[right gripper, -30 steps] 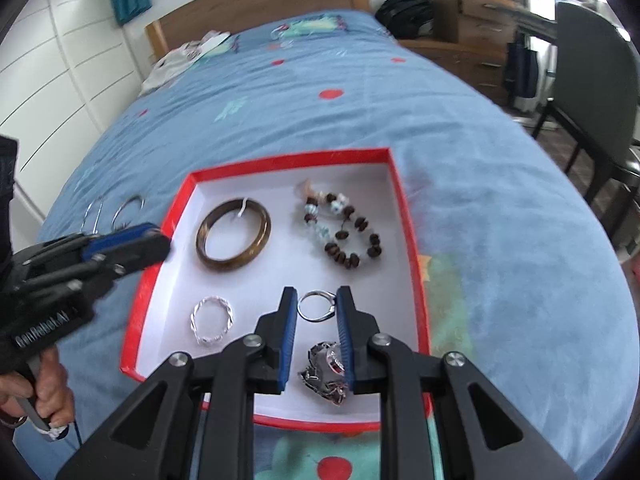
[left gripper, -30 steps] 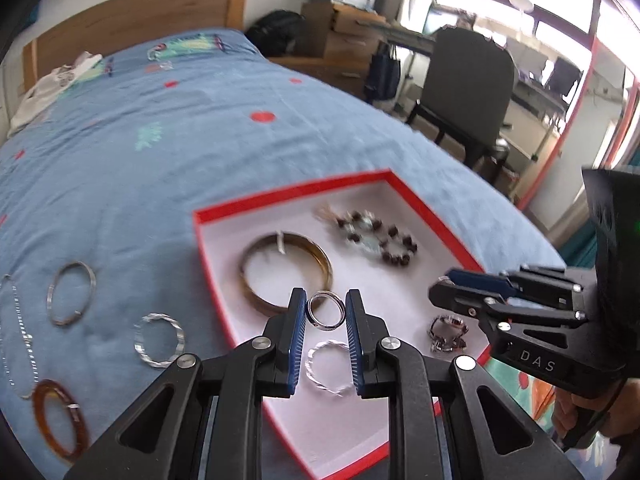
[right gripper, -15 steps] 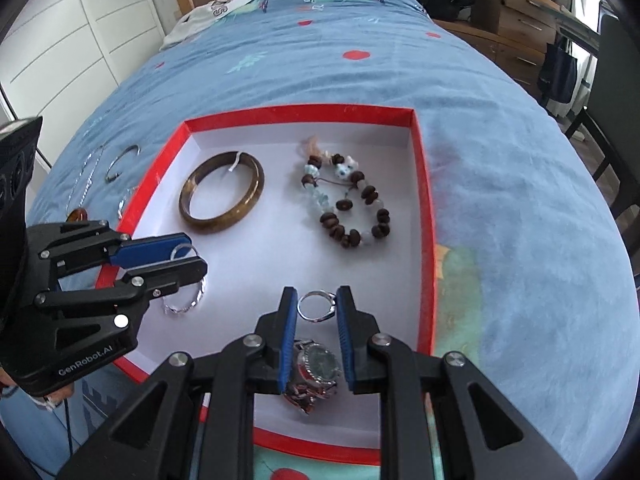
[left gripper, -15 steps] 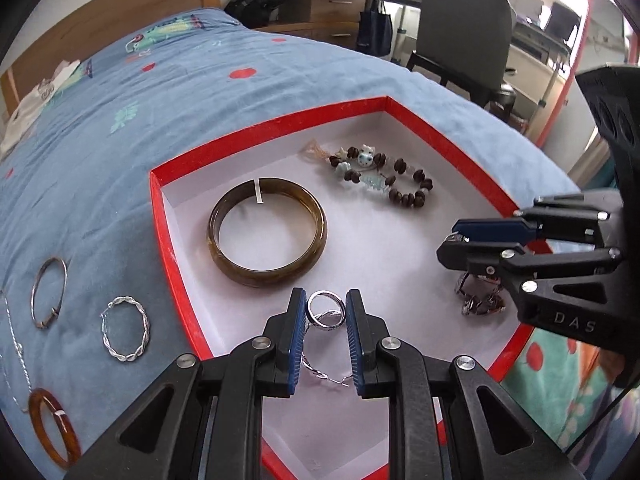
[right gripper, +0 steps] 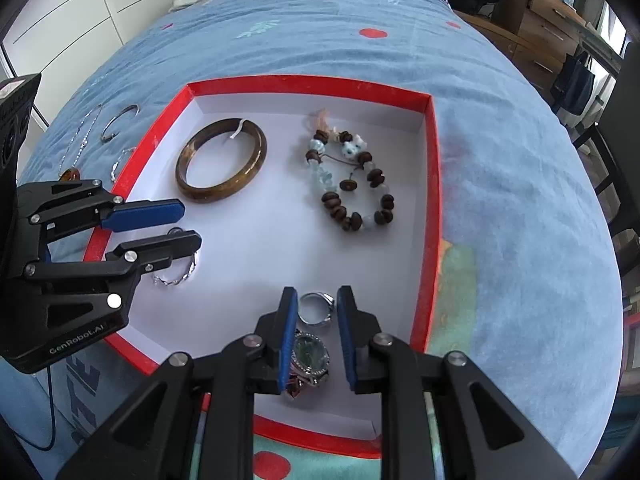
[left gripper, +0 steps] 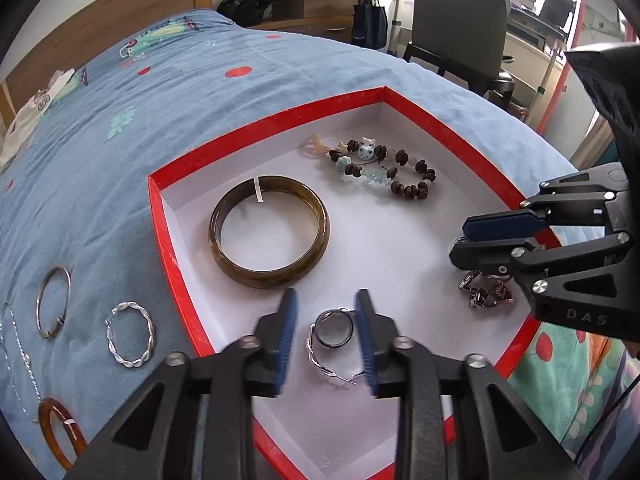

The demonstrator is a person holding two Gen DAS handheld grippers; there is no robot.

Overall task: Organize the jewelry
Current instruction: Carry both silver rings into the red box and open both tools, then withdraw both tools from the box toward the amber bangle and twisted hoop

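Observation:
A red-rimmed white tray [left gripper: 176, 248] [right gripper: 434, 184] lies on the blue bed. In it are a brown bangle [left gripper: 269, 236] [right gripper: 221, 166], a beaded bracelet [left gripper: 384, 168] [right gripper: 352, 184], a twisted silver hoop [left gripper: 326, 364] [right gripper: 176, 276] and a watch [right gripper: 310, 360] [left gripper: 486, 296]. My left gripper [left gripper: 326, 328] [right gripper: 180, 224] is open; a dark ring [left gripper: 334, 328] lies free between its fingers on the hoop. My right gripper [right gripper: 318, 312] [left gripper: 468, 240] is open around a silver ring [right gripper: 316, 308], just above the watch.
On the bedspread left of the tray lie a plain silver hoop [left gripper: 52, 300], a twisted silver hoop [left gripper: 130, 340], a thin chain [left gripper: 18, 356] and a small amber bangle [left gripper: 60, 432]. An office chair [left gripper: 460, 28] and desk stand beyond the bed's right edge.
Both grippers lowered into the tray and opened. The left let go of the dark ring onto the twisted hoop. The right let go of the silver ring beside the watch.

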